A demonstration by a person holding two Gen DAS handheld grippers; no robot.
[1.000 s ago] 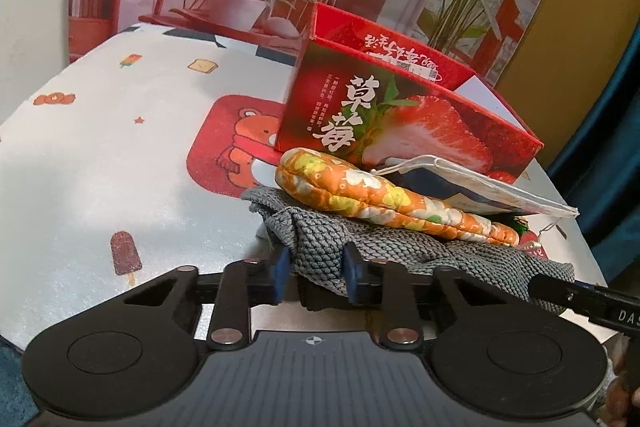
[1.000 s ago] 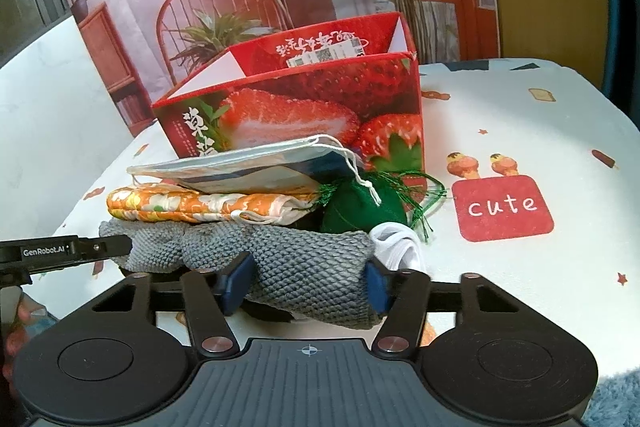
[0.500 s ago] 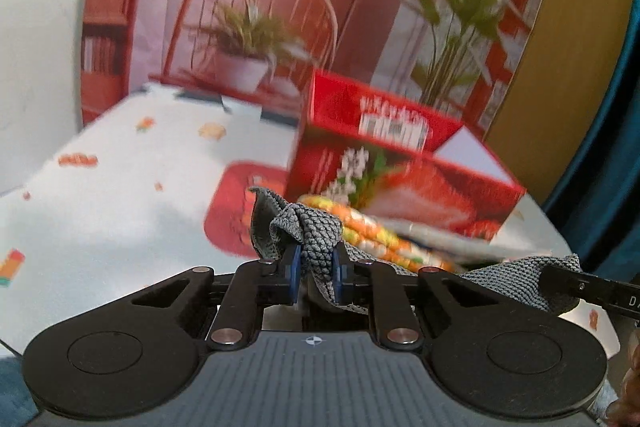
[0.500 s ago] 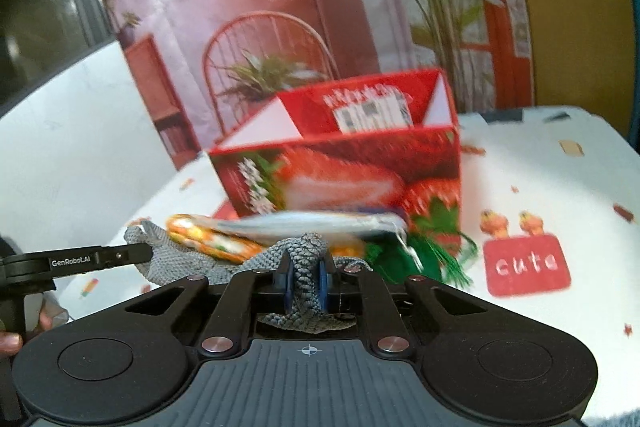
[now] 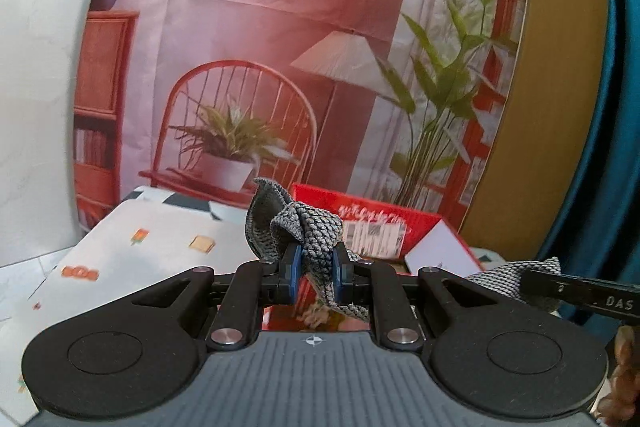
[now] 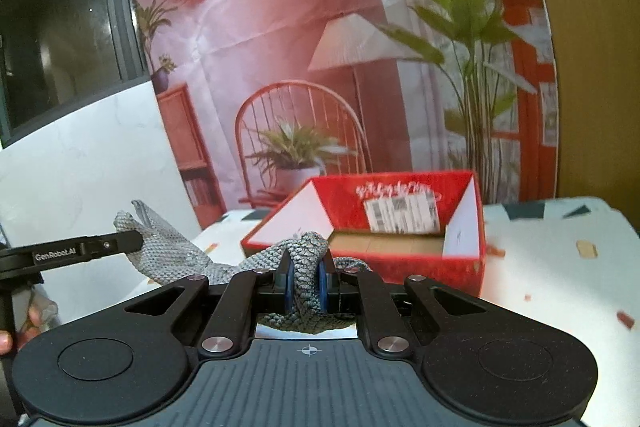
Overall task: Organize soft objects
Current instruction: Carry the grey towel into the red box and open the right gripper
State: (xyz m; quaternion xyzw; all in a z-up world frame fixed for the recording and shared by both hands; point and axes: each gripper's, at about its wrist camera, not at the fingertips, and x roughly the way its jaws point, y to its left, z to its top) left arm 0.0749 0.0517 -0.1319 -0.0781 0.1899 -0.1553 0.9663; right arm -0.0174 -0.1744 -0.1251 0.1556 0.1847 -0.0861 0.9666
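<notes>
Pinching one grey knit cloth (image 5: 310, 227), both tongs (image 5: 314, 273) (image 6: 303, 281) face the open red box (image 6: 400, 227).

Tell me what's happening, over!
Left claw shut on grey knit cloth. Right claw shut on its other end. Cloth lifted before open strawberry box. Nothing blocking.

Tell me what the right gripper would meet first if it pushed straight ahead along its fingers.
Probably the open red cardboard strawberry box, at its near wall or rim. The right gripper, shut on the grey knitted cloth, points at it, though depth is unclear and it may pass just above.
</notes>
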